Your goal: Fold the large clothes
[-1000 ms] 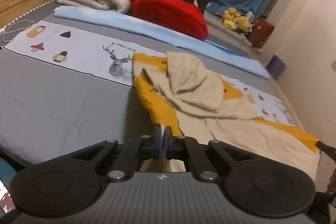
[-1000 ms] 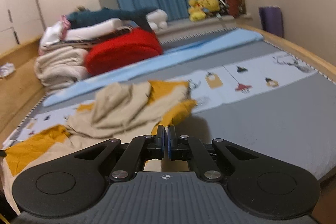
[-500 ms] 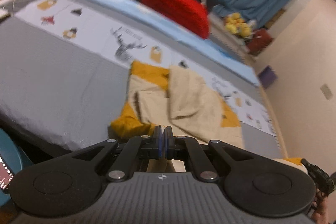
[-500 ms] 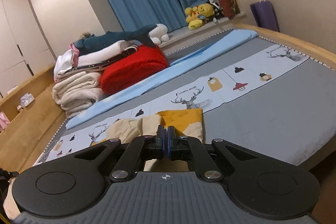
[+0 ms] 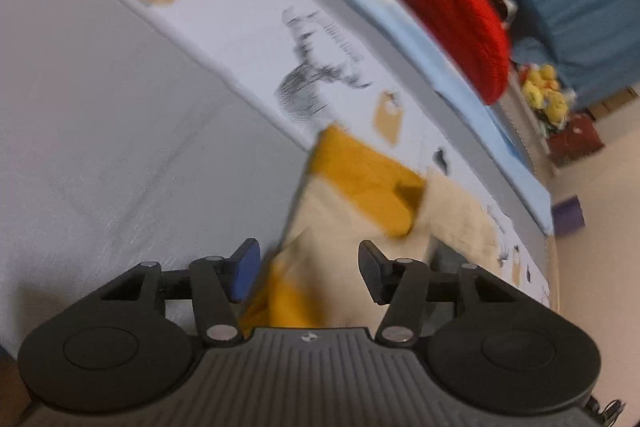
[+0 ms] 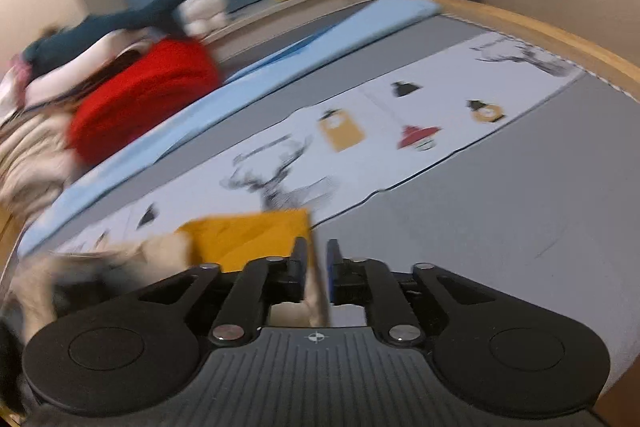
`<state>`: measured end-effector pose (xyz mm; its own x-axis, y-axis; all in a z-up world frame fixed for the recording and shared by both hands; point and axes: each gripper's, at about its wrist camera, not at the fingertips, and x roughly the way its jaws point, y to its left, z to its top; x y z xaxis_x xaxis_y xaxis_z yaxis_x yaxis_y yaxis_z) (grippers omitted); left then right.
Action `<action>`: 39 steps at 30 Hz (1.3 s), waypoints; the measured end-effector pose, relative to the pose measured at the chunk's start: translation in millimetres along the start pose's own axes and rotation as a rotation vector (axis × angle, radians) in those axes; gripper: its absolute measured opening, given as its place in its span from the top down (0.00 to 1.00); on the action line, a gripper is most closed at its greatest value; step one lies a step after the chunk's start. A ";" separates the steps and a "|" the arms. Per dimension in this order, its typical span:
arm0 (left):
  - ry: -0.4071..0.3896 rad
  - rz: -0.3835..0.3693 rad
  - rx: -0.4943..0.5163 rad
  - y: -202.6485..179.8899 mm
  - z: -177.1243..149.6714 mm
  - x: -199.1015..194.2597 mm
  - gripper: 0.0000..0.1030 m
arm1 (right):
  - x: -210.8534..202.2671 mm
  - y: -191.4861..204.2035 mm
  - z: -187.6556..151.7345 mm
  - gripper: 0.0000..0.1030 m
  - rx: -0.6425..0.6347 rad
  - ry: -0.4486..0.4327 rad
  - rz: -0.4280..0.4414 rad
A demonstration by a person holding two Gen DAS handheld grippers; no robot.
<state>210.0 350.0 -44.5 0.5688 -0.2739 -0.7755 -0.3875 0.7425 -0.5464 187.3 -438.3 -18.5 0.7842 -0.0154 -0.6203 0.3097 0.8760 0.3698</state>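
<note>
Both views motion-blurred, edges smeared. Beige-and-mustard garment (image 5: 360, 195) lay crumpled on grey bed (image 5: 100, 131), near part hidden by left gripper (image 5: 308, 269), jaws spread wide. Right gripper (image 6: 317, 269) jaws slightly parted around cloth edge, grip unclear

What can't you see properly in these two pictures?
- Left wrist view: the tan and yellow garment is smeared by motion blur; its near end disappears behind the left gripper.
- Right wrist view: the garment's left part is blurred and cut by the frame edge. Whether the right gripper touches the cloth is unclear.
- Both views: the pile behind the red blanket is blurred.
</note>
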 end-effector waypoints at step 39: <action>-0.089 0.246 0.472 -99.1 -16.2 88.1 0.28 | 118.4 61.0 -45.2 0.56 -0.360 0.256 -0.034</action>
<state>286.9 242.4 -63.8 0.5695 -0.0196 -0.8218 -0.1607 0.9778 -0.1346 274.7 -364.8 -100.6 0.6042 0.0336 -0.7961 0.0900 0.9898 0.1101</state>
